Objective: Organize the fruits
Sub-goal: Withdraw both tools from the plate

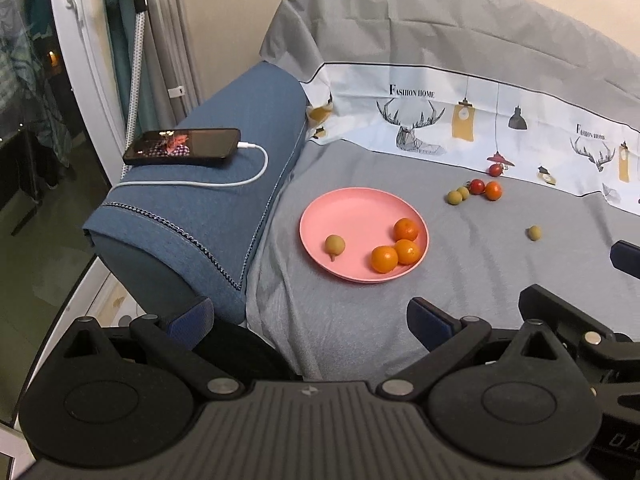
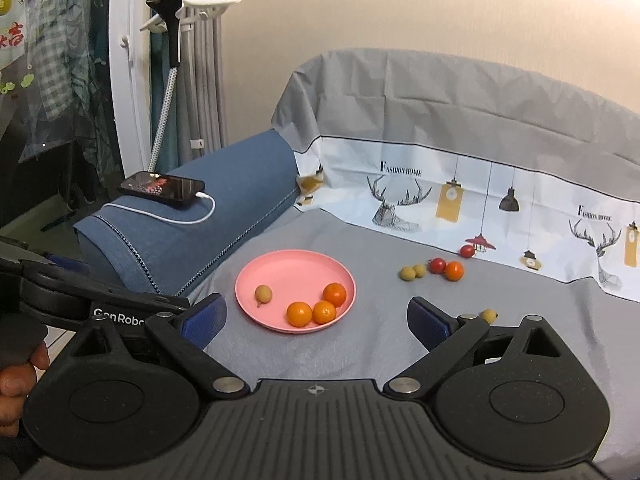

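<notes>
A pink plate (image 1: 352, 212) (image 2: 288, 270) lies on the grey sofa seat. It holds three small oranges (image 1: 406, 229) (image 2: 335, 294) and one yellow-green fruit (image 1: 334, 244) (image 2: 263, 293). Behind it to the right, loose on the cloth, lie two yellow-green fruits (image 1: 454, 197) (image 2: 407, 273), two red tomatoes (image 1: 477, 186) (image 2: 437, 265) and an orange (image 1: 493, 190) (image 2: 454, 271). Another yellow-green fruit (image 1: 533, 233) (image 2: 489, 315) lies alone, nearer. My left gripper (image 1: 312, 320) and right gripper (image 2: 316, 320) hover short of the plate, both open and holding nothing.
A phone (image 1: 182, 146) (image 2: 162, 188) on a white cable rests on the blue armrest (image 1: 224, 216) left of the plate. The sofa back (image 1: 460, 40) rises behind with a printed cloth. A hand (image 2: 16, 380) is at the left edge.
</notes>
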`<state>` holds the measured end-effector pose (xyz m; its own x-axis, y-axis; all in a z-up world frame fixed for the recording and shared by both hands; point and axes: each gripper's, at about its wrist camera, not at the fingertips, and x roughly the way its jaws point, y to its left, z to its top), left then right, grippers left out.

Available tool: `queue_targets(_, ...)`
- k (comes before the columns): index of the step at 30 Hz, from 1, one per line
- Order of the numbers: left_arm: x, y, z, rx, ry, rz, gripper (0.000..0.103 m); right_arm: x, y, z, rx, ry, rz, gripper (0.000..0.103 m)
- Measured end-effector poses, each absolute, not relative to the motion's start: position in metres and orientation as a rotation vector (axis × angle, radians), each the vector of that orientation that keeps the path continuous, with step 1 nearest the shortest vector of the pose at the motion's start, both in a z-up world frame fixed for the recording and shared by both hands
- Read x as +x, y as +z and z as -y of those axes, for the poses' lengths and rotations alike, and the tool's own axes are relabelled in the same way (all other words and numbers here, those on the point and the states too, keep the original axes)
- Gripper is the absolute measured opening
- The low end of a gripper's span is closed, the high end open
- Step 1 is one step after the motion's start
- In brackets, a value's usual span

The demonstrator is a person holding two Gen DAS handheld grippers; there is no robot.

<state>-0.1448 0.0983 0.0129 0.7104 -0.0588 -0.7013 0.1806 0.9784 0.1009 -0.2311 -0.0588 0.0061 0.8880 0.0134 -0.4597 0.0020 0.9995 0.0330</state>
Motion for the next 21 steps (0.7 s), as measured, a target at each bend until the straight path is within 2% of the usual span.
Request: queue_targets(21, -0.1511, 0.0151, -0.1052, 0.159, -0.129, -0.756, 0.103, -0.2361, 0.0097, 0.0539, 0.021, 0.007, -0.474, 0.097)
